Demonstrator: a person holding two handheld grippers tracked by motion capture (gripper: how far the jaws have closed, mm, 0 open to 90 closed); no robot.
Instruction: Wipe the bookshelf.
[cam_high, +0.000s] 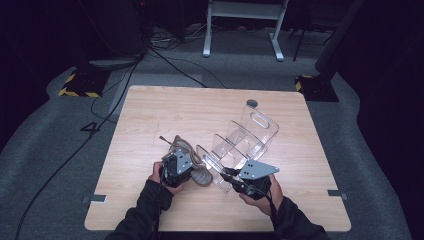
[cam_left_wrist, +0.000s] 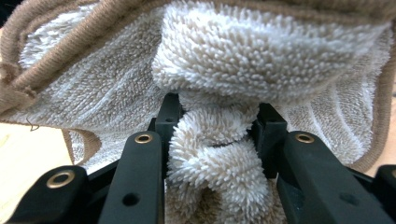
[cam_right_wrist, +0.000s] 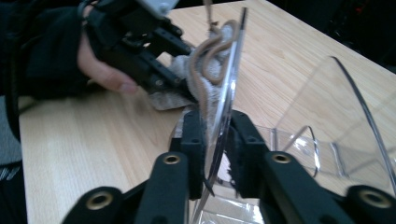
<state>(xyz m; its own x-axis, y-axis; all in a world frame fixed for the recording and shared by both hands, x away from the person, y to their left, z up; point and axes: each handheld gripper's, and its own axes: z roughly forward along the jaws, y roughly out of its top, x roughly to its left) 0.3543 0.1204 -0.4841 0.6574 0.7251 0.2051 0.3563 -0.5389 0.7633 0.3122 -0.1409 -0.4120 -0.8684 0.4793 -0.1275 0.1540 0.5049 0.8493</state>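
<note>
Black jaws of the left gripper (cam_left_wrist: 212, 140) pinch a bunched fold of a cream towel (cam_left_wrist: 261, 56) with a tan border, and the cloth fills the gap between the pads, so that grip looks firm. The towel hangs against the nearest wall of a clear plastic rack (cam_high: 245, 137), which stands on the wooden table (cam_high: 150, 110) just right of the left gripper (cam_high: 177, 167).

On the other side, the right gripper (cam_right_wrist: 215, 135) has its jaws straddling that same thin clear panel (cam_right_wrist: 229, 84); they stand only a little apart, and I cannot tell whether the pads actually press the panel or merely flank it.

The danger I see is the rack shifting. If the right gripper is only loosely about the panel, a push from the towel could slide or tip the light rack. The cloth could also catch on the panel's edge and bunch up rather than wipe it, or slip from the left jaws if dragged hard.
</note>
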